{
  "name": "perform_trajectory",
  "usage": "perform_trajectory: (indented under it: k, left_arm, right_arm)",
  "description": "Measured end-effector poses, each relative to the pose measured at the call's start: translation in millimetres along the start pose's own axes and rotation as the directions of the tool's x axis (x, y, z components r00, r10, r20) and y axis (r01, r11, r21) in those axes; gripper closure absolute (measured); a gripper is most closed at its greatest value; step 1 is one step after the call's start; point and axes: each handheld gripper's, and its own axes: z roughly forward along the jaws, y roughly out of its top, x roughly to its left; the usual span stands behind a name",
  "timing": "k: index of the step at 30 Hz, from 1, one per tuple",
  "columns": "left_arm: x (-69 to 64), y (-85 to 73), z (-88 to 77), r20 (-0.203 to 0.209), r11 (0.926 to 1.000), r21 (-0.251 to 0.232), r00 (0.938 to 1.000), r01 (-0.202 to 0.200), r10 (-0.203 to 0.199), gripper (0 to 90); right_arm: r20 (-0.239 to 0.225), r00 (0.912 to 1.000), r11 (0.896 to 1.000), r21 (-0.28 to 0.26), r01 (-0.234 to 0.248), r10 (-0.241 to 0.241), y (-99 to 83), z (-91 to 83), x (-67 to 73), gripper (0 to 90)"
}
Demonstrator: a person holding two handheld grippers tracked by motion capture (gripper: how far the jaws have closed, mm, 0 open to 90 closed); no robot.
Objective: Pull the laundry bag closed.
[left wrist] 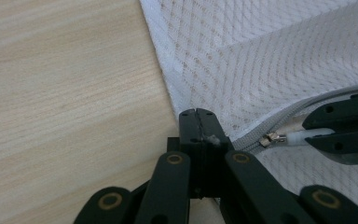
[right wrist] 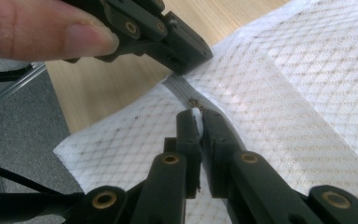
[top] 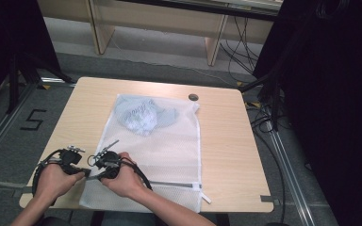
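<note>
A: Where's the mesh bag (top: 160, 150) sitting?

B: Flat on the tabletop (top: 226, 136), lying lengthwise away from the person, its near end at the near edge. A bluish garment (top: 143, 115) is bunched inside at the far end.

A: And the zipper (top: 179, 184)?

B: It runs across the near end of the bag. A white pull tab (top: 206, 197) lies loose near the right corner in the high view.

A: What's the left gripper (left wrist: 197, 116) doing?

B: Its fingers are pressed together on the bag's left edge, right where the grey zipper tape (left wrist: 279, 122) begins. A bit of fabric is pinched between them.

A: And the right gripper (right wrist: 197, 114)?

B: Fingers pressed together too, pinching the small white pull of the slider (left wrist: 274, 138). In the left gripper view you can see that pull caught between its tips, just beside the left gripper.

A: So the two are close?

B: Very close, both at the bag's near left corner. The two hands sit side by side there, left hand (top: 52, 181) on the tabletop edge, right hand (top: 125, 181) over the bag.
</note>
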Motion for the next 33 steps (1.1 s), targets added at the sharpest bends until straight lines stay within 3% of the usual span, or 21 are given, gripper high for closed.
perform_trajectory:
  k: [20, 33]
  left_arm:
    - [0.3, 0.0, -0.1, 0.002, 1.0, 0.001, 1.0, -0.003, 0.003, 89.7]
    - [0.7, -0.5, 0.2, 0.007, 1.0, -0.005, 1.0, -0.006, 0.006, 89.7]
  right_arm:
    - [0.0, 1.0, 1.0, -0.003, -0.003, 0.003, -5.8, -10.1, -5.5, 86.9]
    - [-0.008, 0.9993, 0.999, 0.004, -0.036, 0.036, -8.5, -16.2, -8.3, 87.0]
